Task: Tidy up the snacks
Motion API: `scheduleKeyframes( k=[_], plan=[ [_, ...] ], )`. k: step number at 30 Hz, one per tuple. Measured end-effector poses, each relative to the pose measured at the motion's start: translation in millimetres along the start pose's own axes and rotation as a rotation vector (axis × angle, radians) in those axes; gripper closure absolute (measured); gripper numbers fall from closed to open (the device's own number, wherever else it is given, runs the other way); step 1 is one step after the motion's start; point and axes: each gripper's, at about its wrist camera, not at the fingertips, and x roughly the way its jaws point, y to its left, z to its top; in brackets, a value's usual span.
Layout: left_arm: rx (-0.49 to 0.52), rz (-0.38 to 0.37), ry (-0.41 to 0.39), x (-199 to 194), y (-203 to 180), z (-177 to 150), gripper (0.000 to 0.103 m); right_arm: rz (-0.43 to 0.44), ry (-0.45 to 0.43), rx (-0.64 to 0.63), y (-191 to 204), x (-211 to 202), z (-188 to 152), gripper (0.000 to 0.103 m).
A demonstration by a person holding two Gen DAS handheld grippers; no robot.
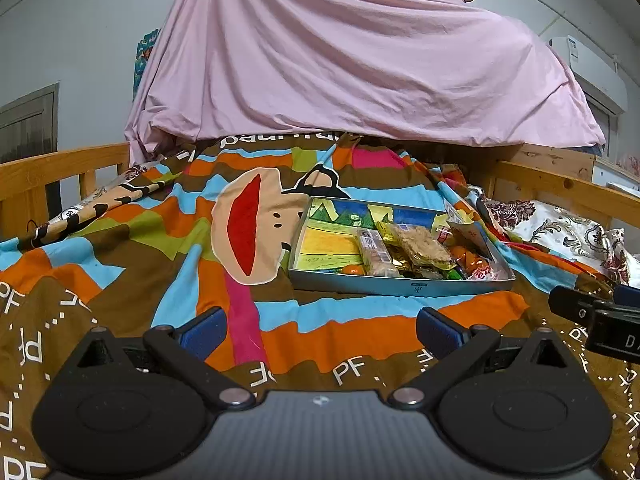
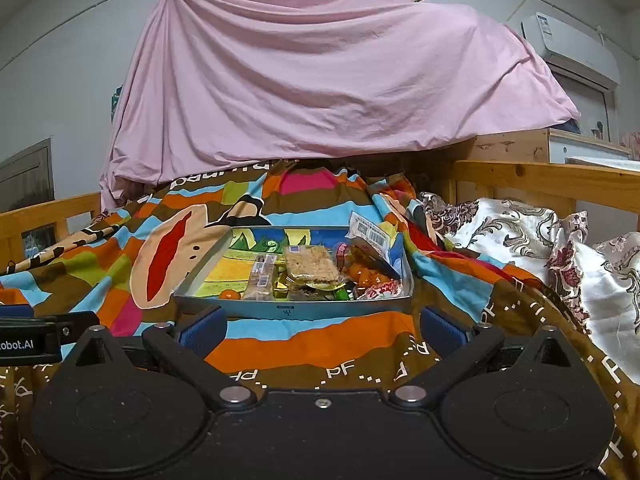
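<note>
A shallow grey box [image 1: 400, 287] [image 2: 288, 311] with a coloured drawing inside lies on the bed. Snacks are piled in its right half: a brown grain bar [image 1: 420, 246] [image 2: 312, 266], a white-wrapped bar [image 1: 374, 258] [image 2: 260, 274], orange candies [image 2: 364, 274], gold wrappers [image 1: 390, 236], and a small orange sweet [image 1: 352, 269] [image 2: 230, 294]. My left gripper [image 1: 320, 330] is open and empty, short of the box and to its left. My right gripper [image 2: 322, 330] is open and empty, just before the box's front wall.
A striped cartoon blanket [image 1: 160, 248] [image 2: 120, 264] covers the bed. Wooden rails [image 1: 60, 168] [image 2: 552, 180] run along both sides. A pink sheet [image 1: 340, 60] [image 2: 320, 72] hangs behind. A floral quilt [image 2: 560, 248] is bunched on the right. The other gripper's body shows at each view's edge.
</note>
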Motion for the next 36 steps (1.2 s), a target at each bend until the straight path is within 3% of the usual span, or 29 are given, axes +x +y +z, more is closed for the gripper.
scheduleKeyframes(
  k=[36],
  plan=[
    [-0.008,-0.008,0.014,1.9,1.6,-2.2,0.0,0.006,0.004,-0.002,1.0,0.0,0.1,0.001]
  ],
)
